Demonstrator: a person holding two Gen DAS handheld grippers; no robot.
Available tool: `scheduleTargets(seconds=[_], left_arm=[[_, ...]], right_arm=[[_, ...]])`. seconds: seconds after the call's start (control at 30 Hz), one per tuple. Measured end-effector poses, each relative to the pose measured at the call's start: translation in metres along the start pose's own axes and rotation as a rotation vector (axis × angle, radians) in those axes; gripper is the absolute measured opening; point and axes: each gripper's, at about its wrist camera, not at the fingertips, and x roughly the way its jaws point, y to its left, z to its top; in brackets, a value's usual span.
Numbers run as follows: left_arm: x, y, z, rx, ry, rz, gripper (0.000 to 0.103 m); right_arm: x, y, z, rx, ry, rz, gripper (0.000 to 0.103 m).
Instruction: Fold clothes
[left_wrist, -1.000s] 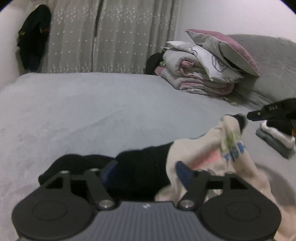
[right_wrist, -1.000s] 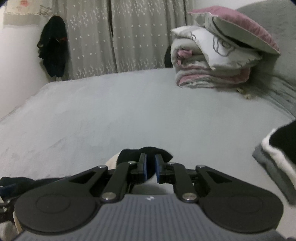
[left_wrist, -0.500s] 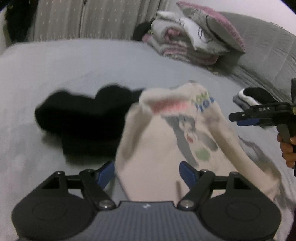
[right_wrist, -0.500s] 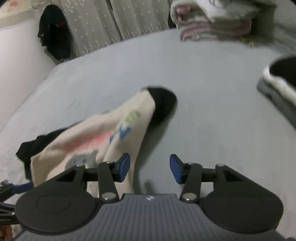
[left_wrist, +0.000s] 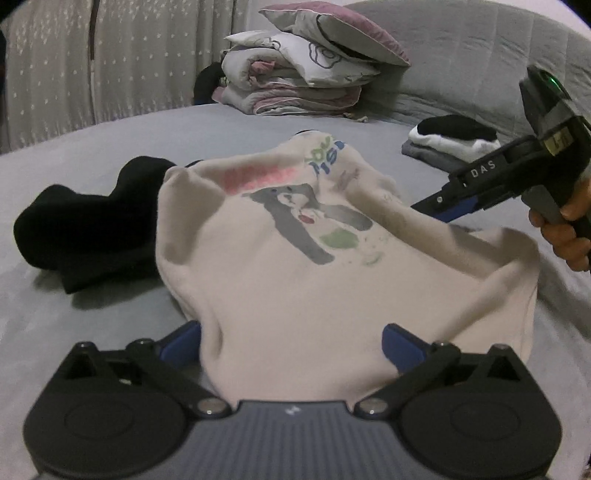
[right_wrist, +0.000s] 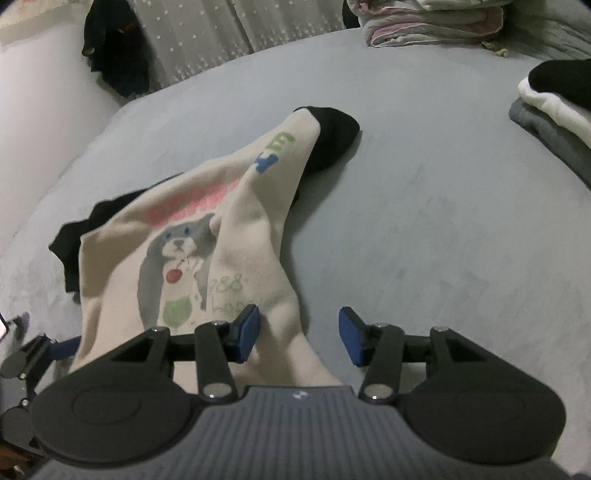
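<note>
A cream sweatshirt (left_wrist: 295, 266) with a grey dog print and black sleeves lies rumpled on the grey bed (left_wrist: 92, 140); it also shows in the right wrist view (right_wrist: 207, 251). Its black sleeve (left_wrist: 85, 225) is bunched at the left, and a black cuff (right_wrist: 332, 136) points away. My left gripper (left_wrist: 291, 343) is open, its blue pads on either side of the near hem. My right gripper (right_wrist: 299, 334) is open over the cloth's right edge, holding nothing. It also shows at the right of the left wrist view (left_wrist: 461, 192).
A stack of folded clothes (left_wrist: 450, 144) sits on the bed at the right, also in the right wrist view (right_wrist: 554, 110). Folded quilts and a pillow (left_wrist: 306, 77) are piled at the back. Dark clothes (right_wrist: 114, 59) hang by the curtain.
My right gripper opened and let go of the sweatshirt sleeve. Both grippers pulled back and the sweatshirt now lies spread on the bed, print side up.
</note>
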Motion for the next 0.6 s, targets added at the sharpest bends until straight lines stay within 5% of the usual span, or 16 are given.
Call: scheduleTargets(seconds=[0.6], left_arm=[[-0.0021,-0.0054,-0.0019,0.033,0.010,0.027,0.103]], right_arm=[[0.0061,0.0063,-0.0028,-0.032,-0.046,-0.038,0.054]])
